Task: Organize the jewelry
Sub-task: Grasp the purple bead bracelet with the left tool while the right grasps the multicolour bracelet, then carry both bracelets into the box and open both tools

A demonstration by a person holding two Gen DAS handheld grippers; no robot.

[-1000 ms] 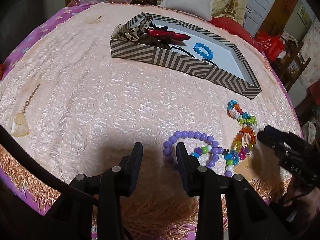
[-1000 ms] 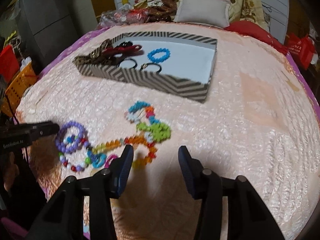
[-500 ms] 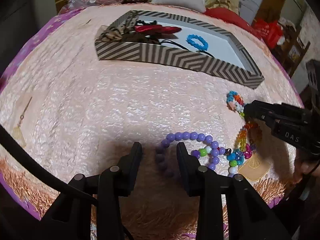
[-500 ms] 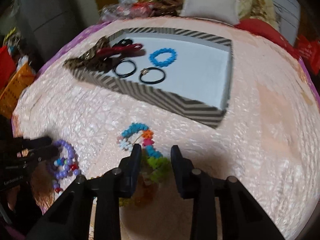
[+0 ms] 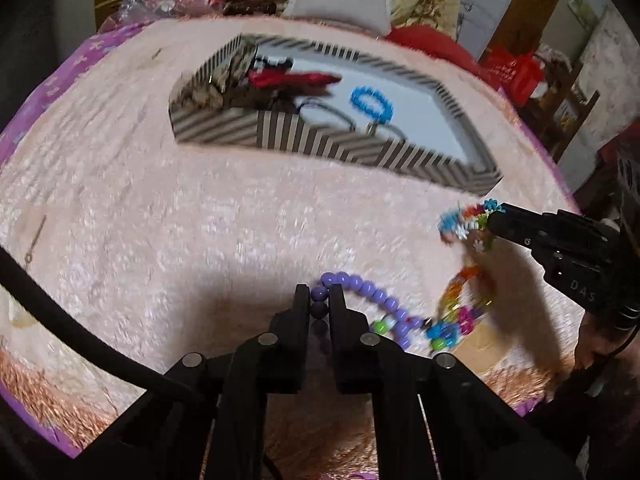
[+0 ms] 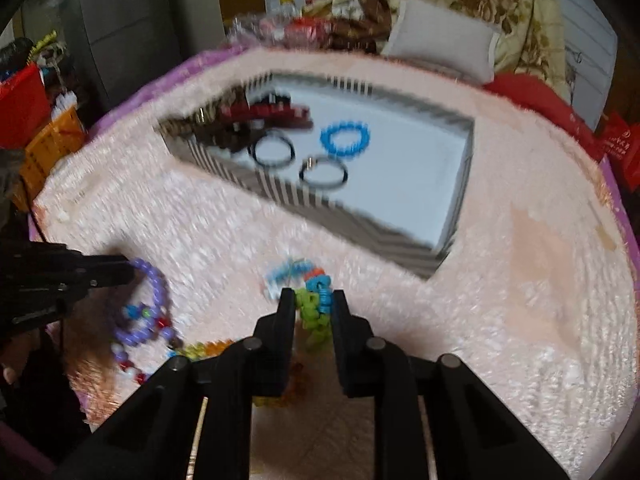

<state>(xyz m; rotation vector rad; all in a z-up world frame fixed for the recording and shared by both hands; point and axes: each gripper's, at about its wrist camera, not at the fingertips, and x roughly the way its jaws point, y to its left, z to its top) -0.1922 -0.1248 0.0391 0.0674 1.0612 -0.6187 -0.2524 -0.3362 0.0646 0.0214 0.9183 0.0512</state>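
My left gripper (image 5: 319, 300) is shut on the near end of a purple bead bracelet (image 5: 376, 292), which lies on the pink cloth. My right gripper (image 6: 314, 300) has its jaws closing, and the green and blue beads of a multicoloured flower-bead bracelet (image 6: 316, 308) fill the gap between them. In the left wrist view the right gripper (image 5: 494, 218) reaches in from the right with that bracelet (image 5: 460, 224) at its tip. A striped box (image 6: 320, 200) beyond holds a blue bracelet (image 6: 345, 138), two black rings (image 6: 272, 152) and red clips (image 5: 292, 78).
More mixed bead bracelets (image 5: 460, 308) lie tangled between the two grippers, near the fringed table edge (image 5: 40, 408). A small gold pendant (image 5: 36, 240) lies far left. A white pillow (image 5: 340, 0) and clutter sit behind the box. An orange crate (image 6: 48, 152) stands off the table's left.
The left jaws shut on the purple bracelet. The right gripper moved forward over the flower-bead bracelet and narrowed its jaws around it. Both views are now motion-blurred.
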